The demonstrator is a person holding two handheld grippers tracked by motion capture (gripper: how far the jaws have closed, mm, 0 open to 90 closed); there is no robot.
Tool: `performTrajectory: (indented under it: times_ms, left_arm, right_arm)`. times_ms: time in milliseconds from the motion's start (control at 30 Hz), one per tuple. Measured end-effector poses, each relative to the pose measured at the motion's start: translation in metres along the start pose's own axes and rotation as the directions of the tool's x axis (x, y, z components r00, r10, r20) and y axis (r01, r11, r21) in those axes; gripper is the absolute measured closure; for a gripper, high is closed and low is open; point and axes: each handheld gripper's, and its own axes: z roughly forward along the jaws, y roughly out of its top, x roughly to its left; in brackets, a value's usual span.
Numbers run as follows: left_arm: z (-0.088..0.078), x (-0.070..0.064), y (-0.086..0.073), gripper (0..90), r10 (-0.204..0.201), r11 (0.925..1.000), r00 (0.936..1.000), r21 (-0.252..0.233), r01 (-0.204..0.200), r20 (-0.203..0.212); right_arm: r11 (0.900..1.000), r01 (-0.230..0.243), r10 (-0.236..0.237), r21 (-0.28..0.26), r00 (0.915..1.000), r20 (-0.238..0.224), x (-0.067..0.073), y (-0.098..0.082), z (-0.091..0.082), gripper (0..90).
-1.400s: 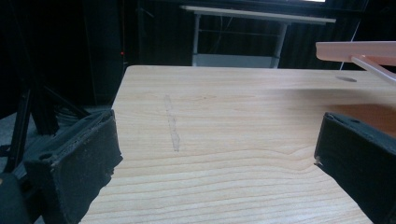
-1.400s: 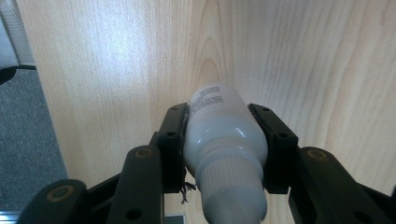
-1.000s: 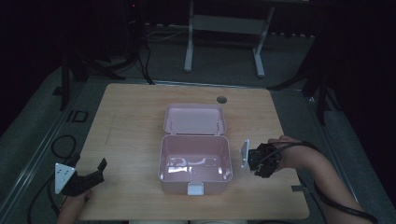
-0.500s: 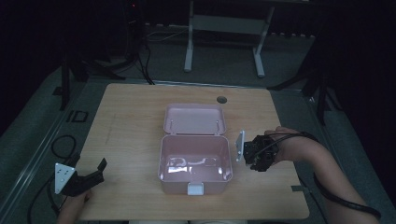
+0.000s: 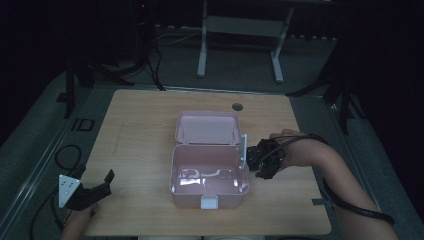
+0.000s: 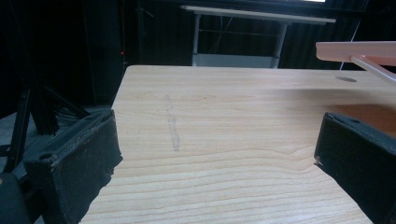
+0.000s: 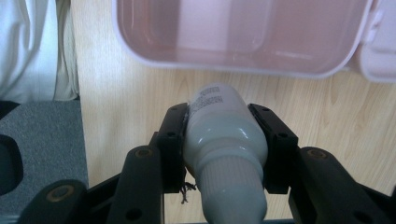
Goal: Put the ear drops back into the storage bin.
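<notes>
While the left gripper (image 5: 95, 190) rests idle at the table's (image 5: 140, 125) near-left corner, jaws spread and empty, the open pink box (image 5: 210, 175) sits mid-table. Just beside its right wall, the right gripper (image 7: 224, 140) clamps a white bottle (image 7: 224, 135), likely bound inside; its label is unreadable.

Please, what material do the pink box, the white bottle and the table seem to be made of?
Pink box: likely plastic, smooth, slightly glossy, with moulded rounded corners.
White bottle: probably plastic, shiny highlights, ribbed cap.
Table: wood or wood-look laminate; grain lines show, matte finish.
</notes>
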Motion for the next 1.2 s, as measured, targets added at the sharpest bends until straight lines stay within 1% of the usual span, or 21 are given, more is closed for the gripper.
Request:
performTrajectory:
  times_ms: [167,200,367,500,567,600,733,900,1000,1100,1200]
  left_arm:
    - [0.0,0.0,0.0,0.4,0.0,1.0,1.0,0.0,0.0,0.0]
    - [0.0,0.0,0.0,0.4,0.0,1.0,1.0,0.0,0.0,0.001]
    - [0.0,0.0,0.0,0.4,-0.001,1.0,1.0,-0.002,0.001,0.002]
    - [0.0,0.0,0.0,0.4,-0.001,1.0,1.0,-0.001,0.001,0.001]
    - [0.0,0.0,0.0,0.4,-0.001,1.0,1.0,-0.001,0.001,0.001]
    - [0.0,0.0,0.0,0.4,-0.002,1.0,1.0,0.0,0.002,0.001]
    - [0.0,0.0,0.0,0.4,-0.002,1.0,1.0,-0.001,0.002,0.001]
    - [0.0,0.0,0.0,0.4,-0.002,1.0,1.0,-0.003,0.002,0.002]
    - [0.0,0.0,0.0,0.4,-0.001,1.0,1.0,-0.003,0.001,0.003]
    - [0.0,0.0,0.0,0.4,-0.001,1.0,1.0,-0.004,0.001,0.004]
    - [0.0,0.0,0.0,0.4,0.0,1.0,1.0,-0.004,0.0,0.004]
  right_arm:
    - [1.0,0.007,-0.007,0.0,1.0,-0.003,-0.004,0.01,-0.002,59.5]
    - [1.0,0.006,-0.006,0.003,1.0,-0.004,-0.006,0.014,-0.002,59.5]
    - [0.999,0.032,-0.032,0.007,0.9995,-0.006,-0.007,0.027,0.002,59.5]
    - [0.999,0.04,-0.04,0.006,0.9991,-0.012,-0.009,0.036,0.007,59.5]
    - [0.999,0.038,-0.037,0.008,0.9992,-0.013,-0.009,0.037,0.007,59.5]
    - [0.999,0.045,-0.045,0.006,0.9989,-0.012,-0.01,0.039,0.009,59.5]
    - [0.999,0.053,-0.053,0.006,0.9985,-0.009,-0.012,0.048,0.02,59.5]
    - [0.999,0.038,-0.038,-0.003,0.9992,-0.016,-0.017,0.056,0.033,59.5]
    - [0.999,0.036,-0.035,0.01,0.9991,-0.023,-0.019,0.06,0.043,59.5]
    - [0.999,0.031,-0.03,0.019,0.9988,-0.038,-0.02,0.062,0.054,59.5]
    - [1.0,0.014,-0.013,0.006,0.9982,-0.058,-0.02,0.064,0.063,59.5]
